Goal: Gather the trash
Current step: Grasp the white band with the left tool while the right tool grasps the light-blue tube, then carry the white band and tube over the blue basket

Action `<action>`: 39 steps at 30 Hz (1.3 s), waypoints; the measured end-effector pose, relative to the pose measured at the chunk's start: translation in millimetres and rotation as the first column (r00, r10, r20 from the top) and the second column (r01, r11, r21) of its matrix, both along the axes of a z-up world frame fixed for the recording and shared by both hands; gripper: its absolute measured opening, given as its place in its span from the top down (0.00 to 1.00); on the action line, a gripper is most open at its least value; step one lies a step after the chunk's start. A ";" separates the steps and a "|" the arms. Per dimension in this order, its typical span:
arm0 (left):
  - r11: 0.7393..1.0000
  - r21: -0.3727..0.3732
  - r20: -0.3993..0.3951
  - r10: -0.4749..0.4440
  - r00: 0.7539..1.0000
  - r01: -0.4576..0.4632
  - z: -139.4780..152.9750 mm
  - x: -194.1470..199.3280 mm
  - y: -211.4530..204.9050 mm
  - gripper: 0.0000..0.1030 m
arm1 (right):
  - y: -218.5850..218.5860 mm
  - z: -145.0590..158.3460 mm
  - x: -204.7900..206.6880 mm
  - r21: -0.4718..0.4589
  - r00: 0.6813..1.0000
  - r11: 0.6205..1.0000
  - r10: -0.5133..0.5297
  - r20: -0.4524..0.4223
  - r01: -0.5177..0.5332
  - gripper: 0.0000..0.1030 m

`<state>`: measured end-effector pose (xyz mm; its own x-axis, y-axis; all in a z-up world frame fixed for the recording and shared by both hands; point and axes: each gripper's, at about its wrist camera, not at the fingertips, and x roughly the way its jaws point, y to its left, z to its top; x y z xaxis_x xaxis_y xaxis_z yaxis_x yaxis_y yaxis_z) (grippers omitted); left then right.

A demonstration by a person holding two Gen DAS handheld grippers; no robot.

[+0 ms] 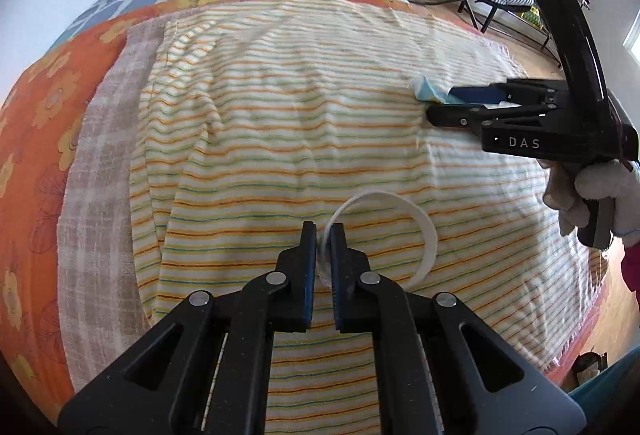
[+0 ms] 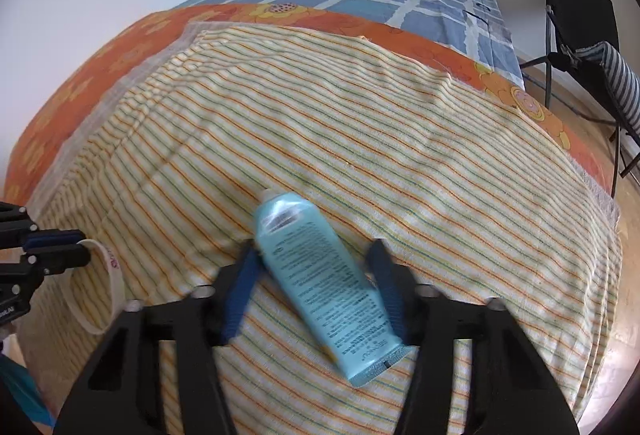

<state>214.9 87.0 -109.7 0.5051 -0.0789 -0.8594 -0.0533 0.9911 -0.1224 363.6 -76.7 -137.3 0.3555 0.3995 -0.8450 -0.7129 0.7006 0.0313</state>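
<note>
- The left tongs (image 1: 323, 235) are pinched nearly shut on one end of a white loop of strip (image 1: 416, 227), which curls out to the right above the striped cloth (image 1: 260, 115).
- The right tongs (image 2: 314, 255) stand open, one finger on each side of the blue tube (image 2: 320, 275); neither pad looks to be touching it yet.
- The tube lies flat on the striped cloth on the bed, slanted across the gap, cap end away and crimped end near.
- To do the step in hand well, I would turn the right tongs a little so the pads meet the tube square across its body, then close gently and lift straight up.
- The tube looks like soft, glossy plastic, round at the cap and flattening to the crimp, so a hard squeeze may make it slip or bulge.
- The strip looks thin, stiff and springy; it keeps its curve.
- The cloth is a loose, nubbly weave with thin orange and green stripes, lying in low wrinkles that the pads could snag.
</note>
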 end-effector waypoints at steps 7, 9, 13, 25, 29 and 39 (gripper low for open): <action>1.000 0.001 0.030 0.002 1.000 -0.002 13.4 -3.9 -2.2 0.96 | -8.7 6.7 -0.4 0.009 0.998 0.998 -0.059 -0.021 0.059 0.94; 1.000 0.009 0.040 -0.003 0.999 0.002 17.6 -6.4 -4.3 0.96 | -11.5 9.9 -3.4 0.013 0.997 0.997 -0.071 -0.010 0.071 0.94; 1.000 0.010 0.062 -0.007 0.998 0.007 28.4 -11.5 -7.0 0.96 | -20.7 22.9 -11.7 0.051 0.996 0.994 -0.093 -0.001 0.093 0.94; 1.000 0.013 0.161 -0.013 0.987 0.011 80.6 -49.7 -19.9 0.96 | -48.0 78.0 -81.6 0.127 0.994 0.989 -0.088 0.059 0.079 0.95; 0.999 0.030 0.187 -0.028 0.982 0.023 94.4 -69.2 -29.9 0.96 | -55.7 93.1 -112.5 0.135 0.992 0.988 -0.085 0.089 0.072 0.95; 0.997 0.026 0.242 -0.071 0.968 0.067 121.9 -127.5 -55.8 0.96 | -70.8 122.3 -187.6 0.140 0.986 0.988 -0.086 0.143 0.066 0.95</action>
